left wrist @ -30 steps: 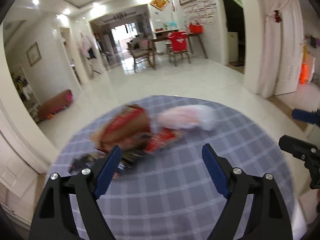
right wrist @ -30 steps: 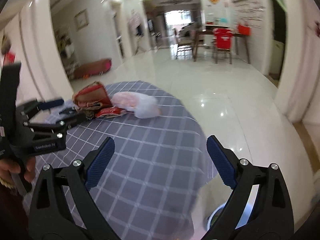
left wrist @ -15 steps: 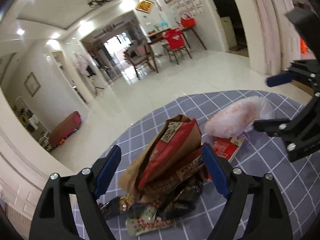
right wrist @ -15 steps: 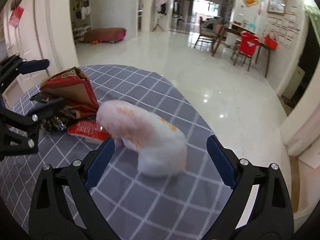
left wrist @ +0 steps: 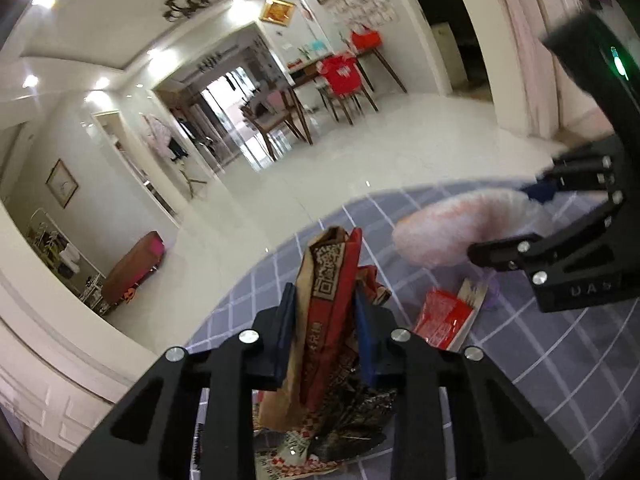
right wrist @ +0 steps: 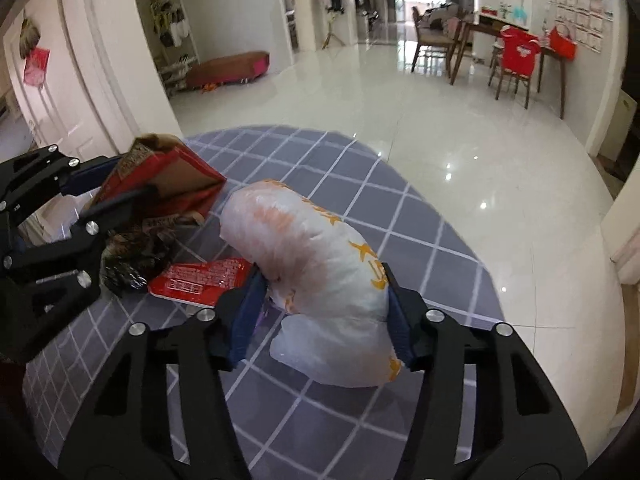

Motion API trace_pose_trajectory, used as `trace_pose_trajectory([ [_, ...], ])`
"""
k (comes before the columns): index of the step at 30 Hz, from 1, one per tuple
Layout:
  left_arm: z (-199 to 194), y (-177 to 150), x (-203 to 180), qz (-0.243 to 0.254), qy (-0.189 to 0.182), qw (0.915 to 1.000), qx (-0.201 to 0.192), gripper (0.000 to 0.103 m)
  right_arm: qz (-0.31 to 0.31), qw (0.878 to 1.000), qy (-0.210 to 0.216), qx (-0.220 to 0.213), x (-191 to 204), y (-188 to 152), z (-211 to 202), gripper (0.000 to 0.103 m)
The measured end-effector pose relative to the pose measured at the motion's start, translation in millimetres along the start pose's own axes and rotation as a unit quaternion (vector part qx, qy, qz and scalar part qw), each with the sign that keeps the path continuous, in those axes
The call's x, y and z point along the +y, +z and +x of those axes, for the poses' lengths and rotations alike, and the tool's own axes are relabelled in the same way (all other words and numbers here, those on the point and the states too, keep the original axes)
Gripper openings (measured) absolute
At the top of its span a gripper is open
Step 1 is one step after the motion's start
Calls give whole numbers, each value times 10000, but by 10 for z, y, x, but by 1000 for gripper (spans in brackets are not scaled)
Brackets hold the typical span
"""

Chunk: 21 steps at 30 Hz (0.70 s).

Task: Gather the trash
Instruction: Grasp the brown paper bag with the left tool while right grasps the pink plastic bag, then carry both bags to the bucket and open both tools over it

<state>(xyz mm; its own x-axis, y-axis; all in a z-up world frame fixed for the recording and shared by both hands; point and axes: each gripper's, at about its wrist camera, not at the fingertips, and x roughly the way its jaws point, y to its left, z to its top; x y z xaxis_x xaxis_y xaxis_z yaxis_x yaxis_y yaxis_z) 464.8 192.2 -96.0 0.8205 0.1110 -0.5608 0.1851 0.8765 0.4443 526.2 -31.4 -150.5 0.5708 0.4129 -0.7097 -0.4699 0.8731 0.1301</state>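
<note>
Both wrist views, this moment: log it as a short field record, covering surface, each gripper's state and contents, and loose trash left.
surface: round table with grey checked cloth
left gripper: jaws just closed, pads pressing the brown and red paper bag
right gripper: jaws just closed, pads against the white plastic bag with orange print
loose trash: flat red packet lying on the cloth between the two bags; dark crumpled wrappers beside the paper bag

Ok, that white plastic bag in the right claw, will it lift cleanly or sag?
The white plastic bag looks soft and puffy, so it will probably sag below the right claw. Its film bulges between the pads, so it likely deforms rather than resists. The smooth plastic might slip.
</note>
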Motion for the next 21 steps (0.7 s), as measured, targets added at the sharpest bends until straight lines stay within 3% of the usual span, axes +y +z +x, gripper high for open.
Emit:
trace_pose_trajectory([
  [6, -557, 196, 121, -347, 222, 9983, -406, 27, 286, 9978, 84, -600, -58, -11, -629, 54],
  [10, -1047, 304, 17, -495, -32, 9960, -745, 27, 379, 9957, 156, -831, -71, -83, -1106, 54],
  [16, -1680, 373, -541, -393, -363, 9922, -1127, 27, 443, 9935, 55, -1047, -193, -421, -1792, 54],
  [21, -2005, 382, -1150, -410, -813, 9885, -1203, 27, 712, 9905, -226, -1152, -484, -851, -2320, 54],
])
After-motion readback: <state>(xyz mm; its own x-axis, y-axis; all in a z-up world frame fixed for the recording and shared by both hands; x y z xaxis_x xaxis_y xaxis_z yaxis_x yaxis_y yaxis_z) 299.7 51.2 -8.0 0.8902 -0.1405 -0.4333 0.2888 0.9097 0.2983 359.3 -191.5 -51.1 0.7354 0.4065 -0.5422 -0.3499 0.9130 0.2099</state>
